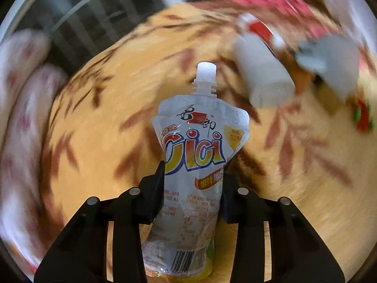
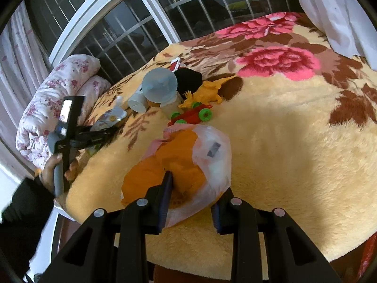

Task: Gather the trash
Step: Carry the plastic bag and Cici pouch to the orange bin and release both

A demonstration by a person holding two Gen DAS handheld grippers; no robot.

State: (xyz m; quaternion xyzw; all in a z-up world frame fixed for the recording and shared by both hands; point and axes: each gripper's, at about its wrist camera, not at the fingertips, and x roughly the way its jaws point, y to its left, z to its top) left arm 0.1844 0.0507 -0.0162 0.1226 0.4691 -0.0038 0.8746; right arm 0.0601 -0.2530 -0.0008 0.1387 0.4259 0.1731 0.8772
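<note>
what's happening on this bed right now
A person is collecting trash off a blanket-covered bed with two handheld grippers. The left gripper is clamped on an empty juice pouch. The right gripper grips the rim of a plastic bag. Toys and cups lie beyond.

Blanket [image 1: 99,122] (left wrist view) motion-blurred

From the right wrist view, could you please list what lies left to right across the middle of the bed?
Left gripper → pouch → white cup → grey lid → red toy car → orange dinosaur → pink flower.
</note>
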